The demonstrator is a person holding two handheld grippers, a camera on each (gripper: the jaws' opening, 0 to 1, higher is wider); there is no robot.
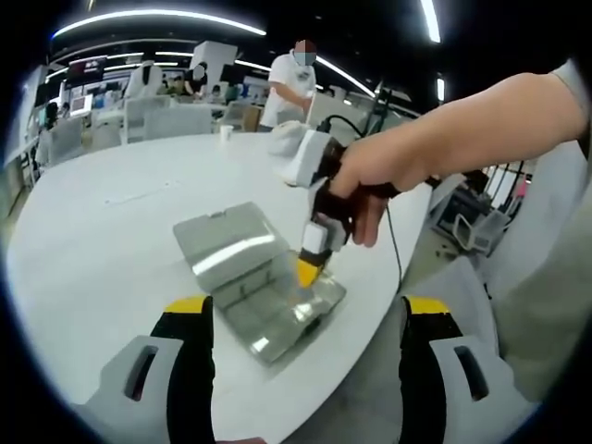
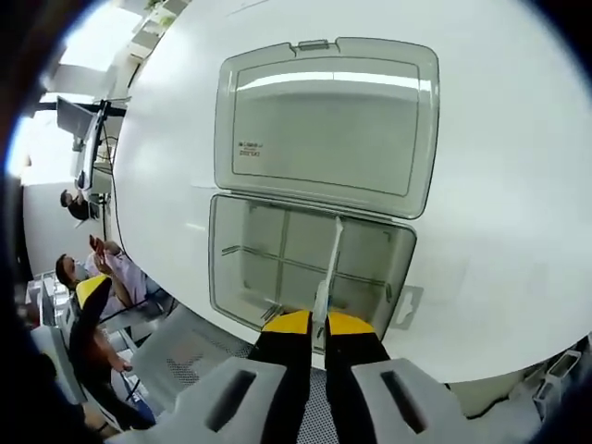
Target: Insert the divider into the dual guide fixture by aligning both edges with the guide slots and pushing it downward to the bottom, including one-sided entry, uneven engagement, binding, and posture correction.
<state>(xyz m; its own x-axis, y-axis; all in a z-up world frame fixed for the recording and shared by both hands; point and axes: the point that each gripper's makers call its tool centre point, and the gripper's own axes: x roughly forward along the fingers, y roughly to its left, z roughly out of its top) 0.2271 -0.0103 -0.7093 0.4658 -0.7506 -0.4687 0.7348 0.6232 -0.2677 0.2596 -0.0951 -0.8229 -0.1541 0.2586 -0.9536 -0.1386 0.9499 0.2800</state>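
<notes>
Divider [image 2: 328,264] stands on edge inside the open clear compartment box [image 2: 305,268], pinched at its near end by the right hand-held gripper [image 2: 317,324], jaws narrow on it. Left hand-held gripper [image 1: 305,319] hangs apart at six o'clock, jaws wide and empty. Judgement: keep the divider upright, seat both ends in the wall slots evenly, press straight down; tilt risks binding. Box lies near the white bench [image 1: 92,250] edge at five o'clock; open room toward twelve.
</notes>
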